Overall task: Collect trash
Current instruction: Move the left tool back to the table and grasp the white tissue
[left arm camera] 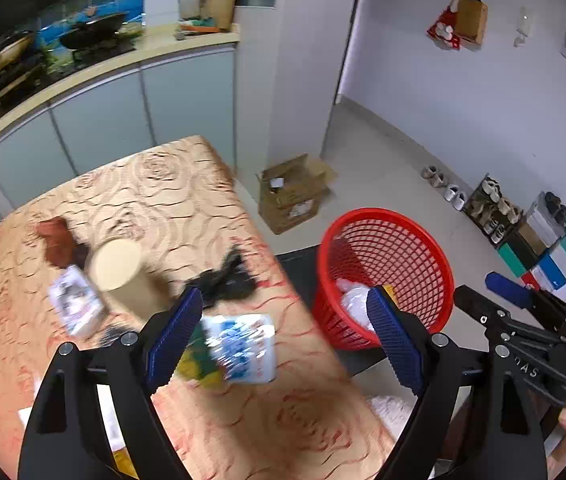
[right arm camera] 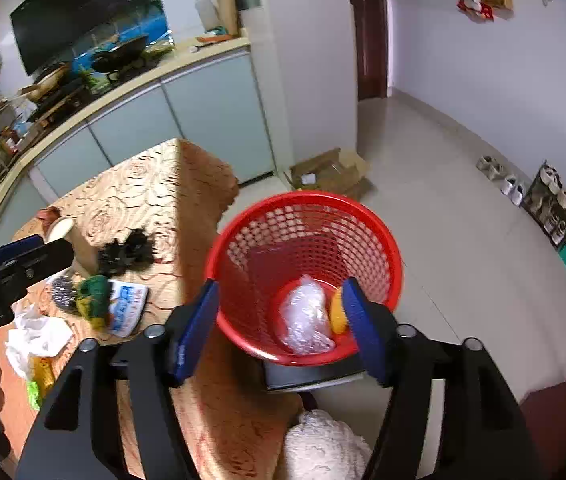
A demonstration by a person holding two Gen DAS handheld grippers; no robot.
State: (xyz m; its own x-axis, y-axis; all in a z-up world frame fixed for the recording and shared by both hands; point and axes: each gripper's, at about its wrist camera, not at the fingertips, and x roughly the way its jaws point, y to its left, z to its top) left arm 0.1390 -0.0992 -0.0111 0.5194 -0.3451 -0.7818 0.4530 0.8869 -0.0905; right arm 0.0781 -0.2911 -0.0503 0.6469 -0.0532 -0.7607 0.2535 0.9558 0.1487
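Note:
A red mesh basket [right arm camera: 243, 240] stands on a dark stool beside the table and holds a clear plastic bag [right arm camera: 307, 316] and a yellow item [right arm camera: 337, 312]. It also shows in the left wrist view [left arm camera: 435, 256]. My right gripper [right arm camera: 279, 328] is open and empty above the basket. My left gripper [left arm camera: 287, 336] is open and empty above the table edge, over a blue-white wrapper [left arm camera: 243, 344]. On the table lie a paper cup [left arm camera: 119, 268] on its side, a black crumpled scrap [left arm camera: 223, 280], a brown wrapper [left arm camera: 57, 240] and a white packet [left arm camera: 75, 300].
The table [left arm camera: 163, 184] has an orange rose-patterned cloth. White plastic bags [right arm camera: 35, 336] and green-yellow trash [right arm camera: 93, 296] lie at its near left. A cardboard box [left arm camera: 291, 192] sits on the floor behind the basket. Shoes and boxes [left arm camera: 523, 224] line the right wall. Kitchen counter behind.

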